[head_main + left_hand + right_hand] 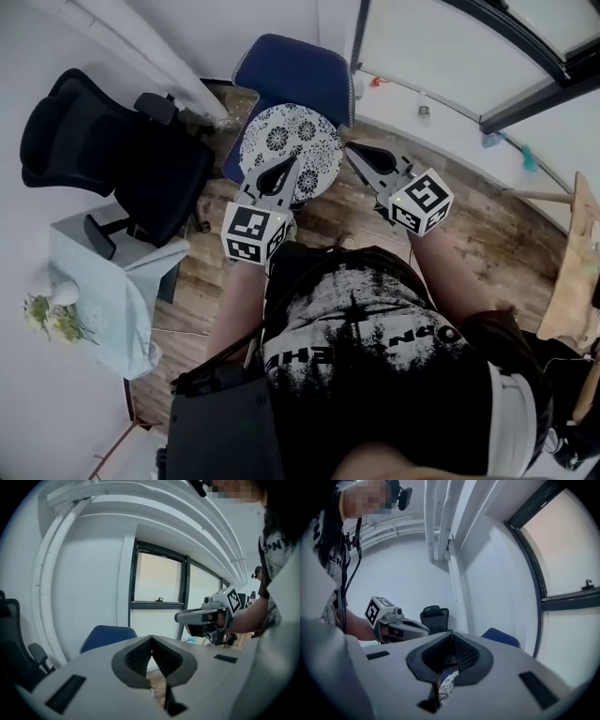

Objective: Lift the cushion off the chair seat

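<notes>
A round white cushion (291, 141) with a black flower print lies on the seat of a blue chair (300, 70). My left gripper (292, 162) hangs over the cushion's near edge, its jaws shut with nothing between them. My right gripper (350, 148) is just right of the cushion, level with it, also shut and empty. In the left gripper view the closed tips (151, 638) point past the blue chair back (108, 634). In the right gripper view a patch of the cushion (448, 686) shows below the closed jaws (452, 633).
A black office chair (112, 150) stands left of the blue chair. A small table with a pale cloth (103, 272) and flowers (52, 314) is at the near left. A window wall runs behind, and a wooden piece (572, 272) stands at the right.
</notes>
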`<state>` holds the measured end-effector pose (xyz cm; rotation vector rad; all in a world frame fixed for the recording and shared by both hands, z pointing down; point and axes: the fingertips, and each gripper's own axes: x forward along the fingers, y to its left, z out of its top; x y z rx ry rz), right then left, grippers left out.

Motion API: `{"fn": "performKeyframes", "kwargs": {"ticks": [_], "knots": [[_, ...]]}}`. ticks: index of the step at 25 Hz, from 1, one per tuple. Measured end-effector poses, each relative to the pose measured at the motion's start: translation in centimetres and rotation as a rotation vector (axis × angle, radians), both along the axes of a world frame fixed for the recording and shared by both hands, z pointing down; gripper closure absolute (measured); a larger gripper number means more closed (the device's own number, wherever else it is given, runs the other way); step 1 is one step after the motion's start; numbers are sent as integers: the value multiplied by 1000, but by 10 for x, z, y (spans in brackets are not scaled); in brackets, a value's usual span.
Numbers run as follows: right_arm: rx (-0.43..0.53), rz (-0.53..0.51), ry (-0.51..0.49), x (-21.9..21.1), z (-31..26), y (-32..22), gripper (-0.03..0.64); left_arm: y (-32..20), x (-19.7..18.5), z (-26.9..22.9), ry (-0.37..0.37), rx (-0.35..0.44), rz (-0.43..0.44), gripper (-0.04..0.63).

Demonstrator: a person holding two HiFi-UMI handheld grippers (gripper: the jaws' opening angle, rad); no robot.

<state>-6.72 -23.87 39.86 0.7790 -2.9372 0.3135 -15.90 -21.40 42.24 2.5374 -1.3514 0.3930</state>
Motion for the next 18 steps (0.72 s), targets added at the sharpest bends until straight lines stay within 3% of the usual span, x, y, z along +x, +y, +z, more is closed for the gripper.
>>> {"fn": "performKeyframes", "kwargs": {"ticks": [11,18], "knots": [[-42,225,-12,-25,14,-41,598,-65,-16,11,-11,-22,254,583],[-76,344,-5,-27,37,-52,598,-78,-17,30,-3,-50,378,583]]}}
